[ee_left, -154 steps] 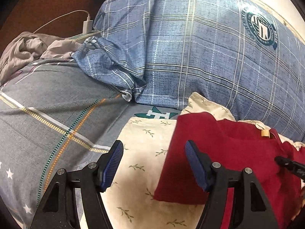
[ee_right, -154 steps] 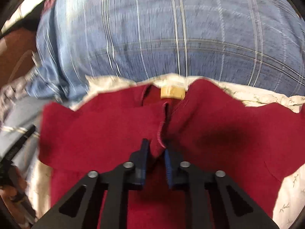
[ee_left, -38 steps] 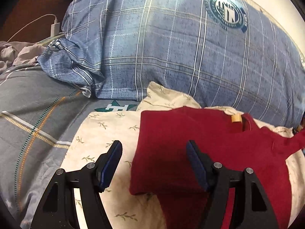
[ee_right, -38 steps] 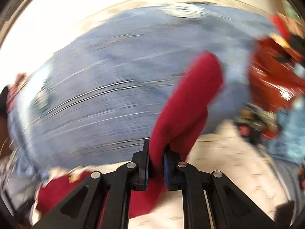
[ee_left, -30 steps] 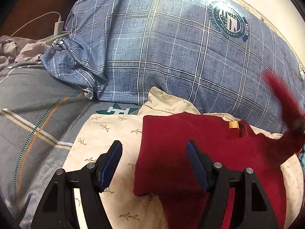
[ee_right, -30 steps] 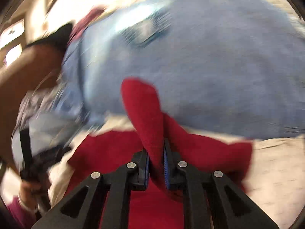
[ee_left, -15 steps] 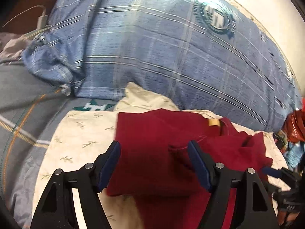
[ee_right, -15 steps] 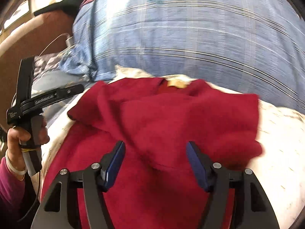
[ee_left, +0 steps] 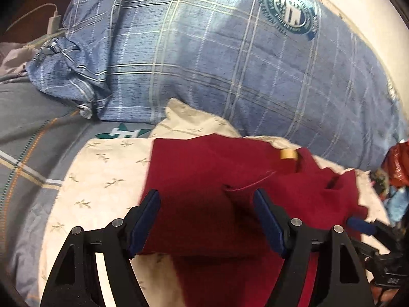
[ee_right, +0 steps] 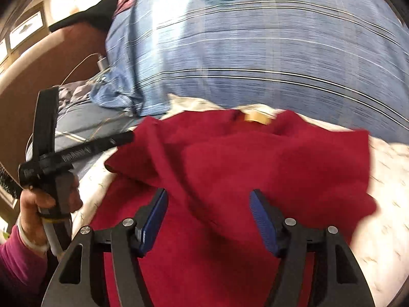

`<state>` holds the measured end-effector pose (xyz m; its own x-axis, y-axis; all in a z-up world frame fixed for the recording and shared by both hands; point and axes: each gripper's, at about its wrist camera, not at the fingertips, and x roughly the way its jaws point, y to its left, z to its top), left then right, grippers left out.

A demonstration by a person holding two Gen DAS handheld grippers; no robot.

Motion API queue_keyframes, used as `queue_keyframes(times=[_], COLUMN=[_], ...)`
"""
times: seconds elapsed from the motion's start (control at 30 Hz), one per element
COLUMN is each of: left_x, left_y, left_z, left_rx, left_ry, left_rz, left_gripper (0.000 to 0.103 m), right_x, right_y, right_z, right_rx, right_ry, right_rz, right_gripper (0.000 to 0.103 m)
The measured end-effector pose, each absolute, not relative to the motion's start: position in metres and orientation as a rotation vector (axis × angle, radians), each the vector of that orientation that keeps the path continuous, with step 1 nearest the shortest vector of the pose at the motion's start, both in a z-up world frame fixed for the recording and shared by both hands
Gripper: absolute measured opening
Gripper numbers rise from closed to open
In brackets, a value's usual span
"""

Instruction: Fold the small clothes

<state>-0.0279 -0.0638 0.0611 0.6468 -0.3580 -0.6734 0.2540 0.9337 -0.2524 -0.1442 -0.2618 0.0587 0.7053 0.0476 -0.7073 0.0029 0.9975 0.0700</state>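
Note:
A dark red shirt lies on a cream leaf-print cloth on the bed, both sleeves folded in over its body, a tan neck label at the far end. My left gripper is open and empty just above the shirt's left half. My right gripper is open and empty above the shirt, which fills the right wrist view. The right gripper's blue fingertip shows at the shirt's right edge. The left gripper shows at the shirt's left edge.
A big blue plaid pillow lies right behind the shirt. Grey patterned bedding spreads to the left. A white charger and cable lie at the far left. Red and blue clutter sits at the right edge.
My right gripper carried the right sleeve across the shirt, let it go and now stands open. The sleeve lies folded over the body. My left gripper stayed open and shifted slightly.

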Motion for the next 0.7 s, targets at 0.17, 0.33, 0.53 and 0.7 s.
queue_keyframes(times=[0.17,0.33,0.53,0.7], left_x=[-0.026,-0.027,-0.028,-0.030], left_y=[-0.062,-0.058,-0.050,-0.049], left_z=[0.061,0.063,0.063,0.064], left_rx=[-0.143,-0.146,-0.189,-0.220], left_ry=[0.792,0.782,0.790,0.808], left_rz=[-0.336,-0.337,-0.366,-0.410], left_gripper=[0.074,0.074,0.074,0.074], right_x=[-0.109,-0.100,-0.131,-0.163], right_y=[-0.234,-0.208,-0.193,-0.231], right_z=[0.047,0.029,0.031,0.047], right_rx=[0.081,0.055,-0.013,0.097], right_ry=[0.797,0.833,0.836,0.809], right_rz=[0.085,0.130,0.163,0.112], right_gripper=[0.067,0.070,0.068,0.068])
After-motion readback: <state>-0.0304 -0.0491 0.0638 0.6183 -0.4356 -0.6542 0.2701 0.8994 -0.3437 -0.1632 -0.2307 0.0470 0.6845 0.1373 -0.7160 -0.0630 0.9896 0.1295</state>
